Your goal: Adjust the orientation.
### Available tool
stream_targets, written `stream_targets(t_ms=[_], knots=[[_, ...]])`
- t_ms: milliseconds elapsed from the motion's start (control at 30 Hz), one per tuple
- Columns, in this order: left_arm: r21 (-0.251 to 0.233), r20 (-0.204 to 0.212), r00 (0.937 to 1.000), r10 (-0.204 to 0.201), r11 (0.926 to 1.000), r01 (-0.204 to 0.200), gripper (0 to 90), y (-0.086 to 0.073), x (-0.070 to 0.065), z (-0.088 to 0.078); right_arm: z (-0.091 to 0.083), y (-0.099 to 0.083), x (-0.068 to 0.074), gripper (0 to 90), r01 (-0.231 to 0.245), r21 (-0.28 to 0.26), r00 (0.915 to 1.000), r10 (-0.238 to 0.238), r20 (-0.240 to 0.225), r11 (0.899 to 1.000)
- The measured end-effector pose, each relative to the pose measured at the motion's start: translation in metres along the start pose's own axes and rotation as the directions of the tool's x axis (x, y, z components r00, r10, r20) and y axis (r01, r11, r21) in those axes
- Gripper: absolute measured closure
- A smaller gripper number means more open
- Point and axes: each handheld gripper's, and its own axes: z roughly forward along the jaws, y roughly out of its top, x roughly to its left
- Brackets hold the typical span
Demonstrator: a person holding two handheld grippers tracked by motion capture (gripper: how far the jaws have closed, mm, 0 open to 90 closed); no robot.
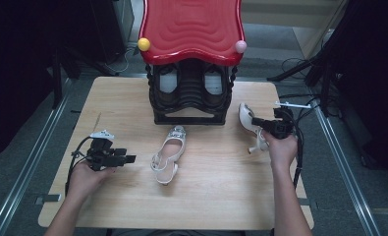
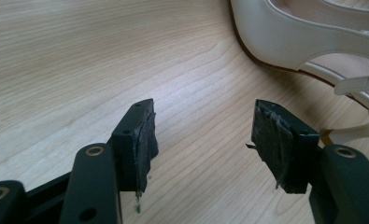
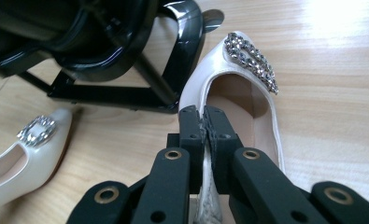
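Note:
Two white heeled shoes with rhinestone buckles are on the wooden table [image 1: 132, 98]. One shoe [image 1: 169, 153] lies flat at the table's middle; its heel end [image 2: 308, 37] shows just beyond my left gripper [image 2: 203, 140], whose jaws stand open over bare wood with nothing between them. In the high view the left gripper [image 1: 125, 159] points right toward that shoe. My right gripper [image 3: 204, 126] is shut on the side wall of the second shoe [image 3: 238, 88], which is held at the right [image 1: 248, 123], next to the black stand.
A black shoe rack [image 1: 189, 96] with a red wavy top [image 1: 191, 27] stands at the table's back centre; its frame [image 3: 126, 56] is close left of the held shoe. A yellow knob [image 1: 144, 44] and a pink knob [image 1: 240, 46] sit on the red top.

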Motion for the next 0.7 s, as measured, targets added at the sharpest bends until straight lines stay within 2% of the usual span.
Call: stream_targets(t_ms=[200,400,700], knots=[[-0.005,0.017,0.9995,0.025,0.9997,-0.025,39.8,0.007,-0.006,0.007,-0.008,-0.009,0.011,87.9,0.025,0.023,0.9997,-0.025,-0.006,0.999],[0.013,0.030,0.9982,0.052,0.9985,-0.052,39.9,0.015,-0.012,0.014,-0.013,-0.017,0.025,87.9,0.046,0.033,0.9988,-0.046,-0.020,0.998],[0.010,0.054,0.9952,0.082,0.9965,-0.082,40.4,0.022,-0.021,0.028,-0.012,-0.029,0.046,87.9,0.077,0.057,0.9960,-0.074,-0.050,0.995]])
